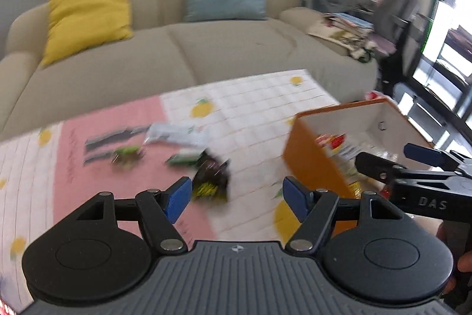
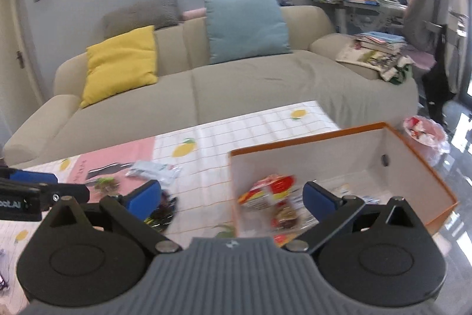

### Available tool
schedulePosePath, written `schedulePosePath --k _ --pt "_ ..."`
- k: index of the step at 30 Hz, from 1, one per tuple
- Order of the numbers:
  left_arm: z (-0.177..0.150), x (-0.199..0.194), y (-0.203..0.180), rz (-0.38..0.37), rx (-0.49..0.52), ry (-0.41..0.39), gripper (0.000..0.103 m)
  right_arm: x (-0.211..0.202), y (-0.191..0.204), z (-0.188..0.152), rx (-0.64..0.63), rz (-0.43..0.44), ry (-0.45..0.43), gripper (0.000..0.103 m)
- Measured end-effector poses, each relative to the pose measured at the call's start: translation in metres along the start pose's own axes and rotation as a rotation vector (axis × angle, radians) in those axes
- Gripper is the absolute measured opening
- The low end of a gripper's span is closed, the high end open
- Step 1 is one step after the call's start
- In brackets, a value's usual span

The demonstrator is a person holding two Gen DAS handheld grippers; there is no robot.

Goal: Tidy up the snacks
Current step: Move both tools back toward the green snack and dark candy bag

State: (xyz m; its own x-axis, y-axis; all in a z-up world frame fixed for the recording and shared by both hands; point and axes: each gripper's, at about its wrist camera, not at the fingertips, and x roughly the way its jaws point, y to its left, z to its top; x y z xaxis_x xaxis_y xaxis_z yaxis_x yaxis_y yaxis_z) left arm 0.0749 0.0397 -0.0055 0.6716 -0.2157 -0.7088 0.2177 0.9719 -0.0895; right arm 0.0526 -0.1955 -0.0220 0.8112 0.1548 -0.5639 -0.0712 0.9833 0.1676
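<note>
An orange box with a white inside stands at the table's right end and holds a red snack packet and other packets. Loose snacks lie on the cloth to its left: a black and yellow packet, a green packet, a green and dark packet and a white packet. My left gripper is open and empty, just above the black and yellow packet. My right gripper is open and empty over the box's left wall.
The table wears a pink and white lemon-print cloth. Behind it is a beige sofa with yellow and blue cushions. A pink bin bag sits on the floor at the right. A cluttered desk and chair stand at the back right.
</note>
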Motion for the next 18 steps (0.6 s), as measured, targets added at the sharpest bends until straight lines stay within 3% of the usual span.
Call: schedulePosePath --k 5,9,18 --pt "-0.033 0.005 0.034 0.033 -0.117 0.034 0.083 0.01 0.03 -0.027 -0.062 0.032 0.036 0.099" --pt "-0.051 0.01 0.05 0.051 -0.14 0.058 0.081 0.025 0.046 -0.041 -0.076 0.049 0.084 0.089" --pt "-0.048 0.029 0.075 0.09 -0.155 0.041 0.08 0.061 0.073 -0.048 -0.146 0.08 0.117 0.089"
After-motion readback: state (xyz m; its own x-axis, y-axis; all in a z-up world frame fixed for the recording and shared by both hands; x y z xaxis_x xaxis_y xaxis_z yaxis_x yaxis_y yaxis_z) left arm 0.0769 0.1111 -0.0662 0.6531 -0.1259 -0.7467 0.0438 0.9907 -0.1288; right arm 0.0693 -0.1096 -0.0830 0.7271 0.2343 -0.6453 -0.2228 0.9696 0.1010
